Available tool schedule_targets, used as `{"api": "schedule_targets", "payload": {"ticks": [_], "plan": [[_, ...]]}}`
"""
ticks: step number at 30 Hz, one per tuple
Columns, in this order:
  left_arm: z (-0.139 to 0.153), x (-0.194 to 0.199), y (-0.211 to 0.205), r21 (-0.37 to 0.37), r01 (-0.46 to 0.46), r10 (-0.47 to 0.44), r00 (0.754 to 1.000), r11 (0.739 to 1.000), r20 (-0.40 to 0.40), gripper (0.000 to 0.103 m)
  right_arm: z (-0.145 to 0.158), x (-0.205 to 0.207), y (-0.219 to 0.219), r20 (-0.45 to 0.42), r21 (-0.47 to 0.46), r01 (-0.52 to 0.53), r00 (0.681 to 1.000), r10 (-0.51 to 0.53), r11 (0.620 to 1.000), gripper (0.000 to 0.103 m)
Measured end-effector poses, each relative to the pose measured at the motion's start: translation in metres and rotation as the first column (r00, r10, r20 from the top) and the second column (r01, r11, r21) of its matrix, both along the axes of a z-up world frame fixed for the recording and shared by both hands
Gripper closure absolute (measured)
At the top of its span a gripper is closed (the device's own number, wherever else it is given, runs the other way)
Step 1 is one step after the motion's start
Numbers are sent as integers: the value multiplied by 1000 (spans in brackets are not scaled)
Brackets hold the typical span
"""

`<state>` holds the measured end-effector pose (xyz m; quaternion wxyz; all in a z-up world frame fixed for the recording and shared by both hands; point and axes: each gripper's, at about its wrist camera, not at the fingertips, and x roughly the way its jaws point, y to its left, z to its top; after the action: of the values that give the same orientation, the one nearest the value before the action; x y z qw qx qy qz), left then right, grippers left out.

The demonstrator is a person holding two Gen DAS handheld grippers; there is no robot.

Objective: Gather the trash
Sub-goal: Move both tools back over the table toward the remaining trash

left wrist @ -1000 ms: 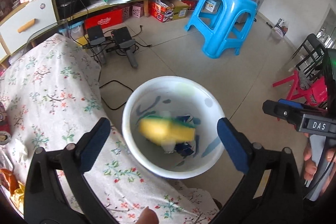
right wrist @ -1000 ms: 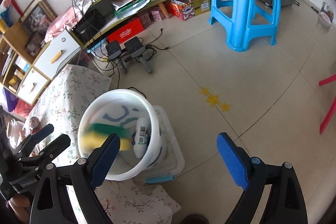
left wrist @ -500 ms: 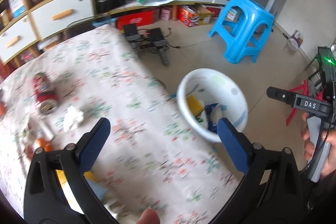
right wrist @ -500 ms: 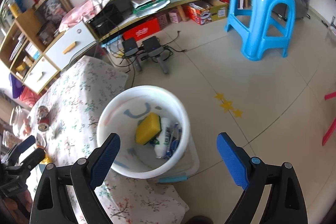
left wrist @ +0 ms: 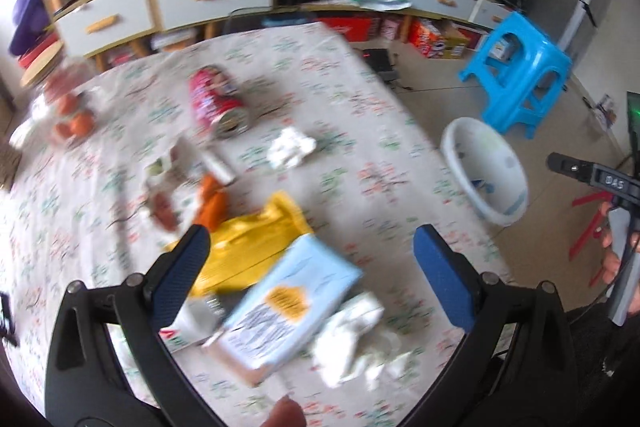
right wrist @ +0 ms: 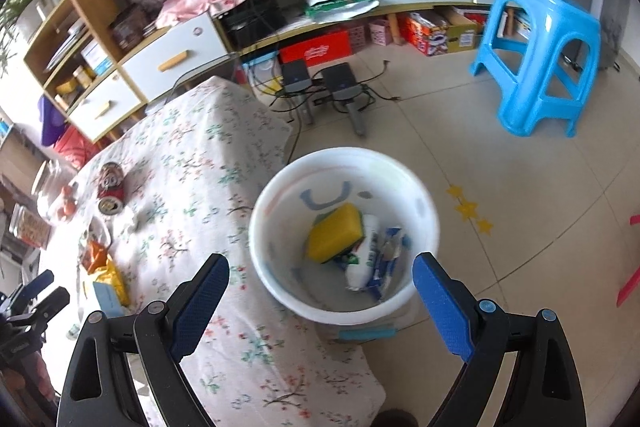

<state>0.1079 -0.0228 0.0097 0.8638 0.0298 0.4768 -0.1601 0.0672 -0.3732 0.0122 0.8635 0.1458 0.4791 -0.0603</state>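
Observation:
My left gripper [left wrist: 312, 275] is open and empty, above a light-blue packet [left wrist: 292, 299] on the floral tablecloth [left wrist: 340, 99]. Around it lie a yellow bag [left wrist: 248, 243], white crumpled tissues [left wrist: 352, 331], a second tissue [left wrist: 290, 147], a red can [left wrist: 218, 101] on its side and an orange wrapper [left wrist: 210, 203]. My right gripper [right wrist: 320, 301] is open and empty above the white bin [right wrist: 344, 311], which holds a yellow sponge [right wrist: 334, 239] and wrappers. The bin also shows in the left wrist view [left wrist: 486, 171].
A blue stool [right wrist: 540, 55] stands on the tiled floor behind the bin. Two black speakers with cables [right wrist: 320, 83] sit by the low shelf unit [right wrist: 180, 55]. Oranges in a bag [left wrist: 70, 115] lie at the table's far left.
My left gripper has swung left from over the bin to over the table's trash. The yellow sponge now lies still in the bin. My right gripper has moved closer over the bin.

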Motion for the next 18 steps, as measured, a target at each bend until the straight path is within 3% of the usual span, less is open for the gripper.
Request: {"api": "schedule_targets", "payload": {"ticks": [11, 17, 18], "plan": [[-31, 36, 80, -28, -202, 198, 974, 979, -107, 2, -9, 29, 51, -34, -18, -64, 997, 63, 998, 9], [-36, 54, 97, -75, -234, 222, 966, 969, -132, 2, -17, 53, 81, -56, -28, -98, 994, 96, 995, 9], [-37, 57, 99, -77, -239, 228, 965, 968, -132, 6, -18, 56, 85, -59, -29, -102, 993, 100, 994, 9]]}}
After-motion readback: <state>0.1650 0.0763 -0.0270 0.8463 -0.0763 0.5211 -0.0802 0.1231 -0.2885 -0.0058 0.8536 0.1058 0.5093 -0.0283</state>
